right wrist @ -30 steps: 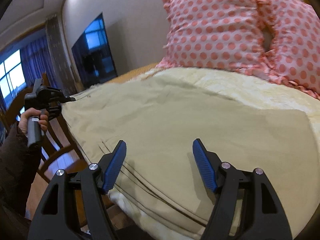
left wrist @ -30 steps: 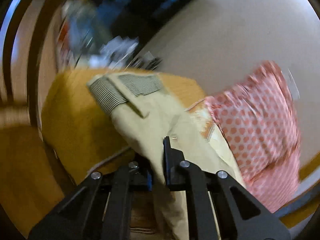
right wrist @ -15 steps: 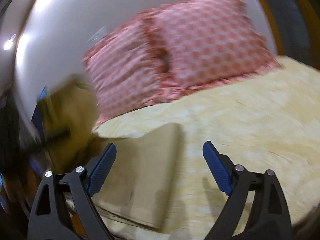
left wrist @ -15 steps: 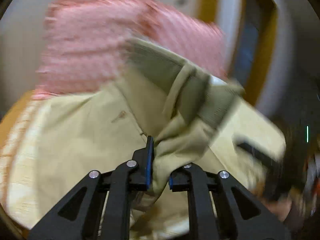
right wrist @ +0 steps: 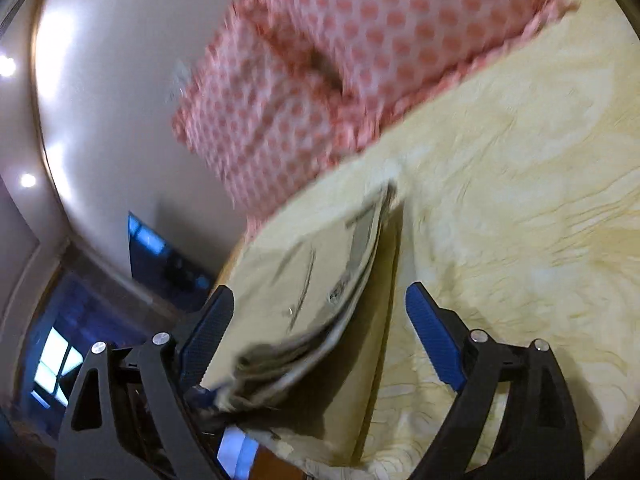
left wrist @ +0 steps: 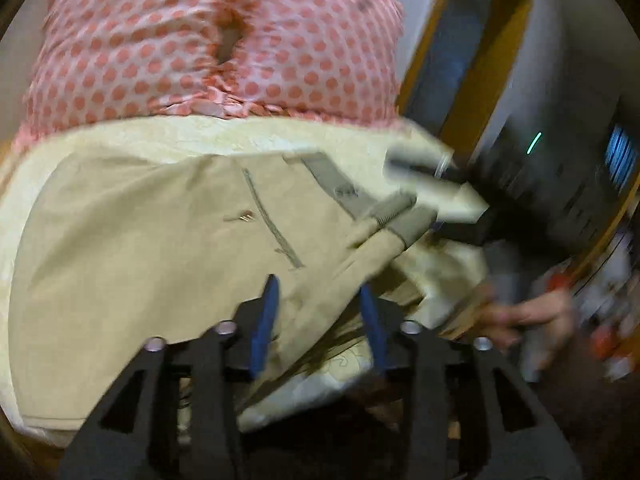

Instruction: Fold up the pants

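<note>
Khaki pants [left wrist: 168, 248] lie folded over on a pale yellow bedspread [right wrist: 520, 184], waistband toward the right in the left wrist view. My left gripper [left wrist: 320, 312] has its blue fingers apart, with a fold of the pants lying between them, not pinched. In the right wrist view the stacked edge of the pants [right wrist: 320, 292] rises between the wide-open fingers of my right gripper [right wrist: 324, 320], nearer the left finger. The other gripper shows blurred at the waistband in the left wrist view [left wrist: 440, 188].
Two pink polka-dot pillows [left wrist: 216, 44] rest at the head of the bed against a white wall [right wrist: 120, 100]. A dark TV screen [right wrist: 168, 260] and a window are at the left. The person's hand [left wrist: 532, 320] is at the right.
My left gripper swung the pants over toward the pillows, laid them down and opened its fingers. My right gripper stayed open and moved up to the folded edge.
</note>
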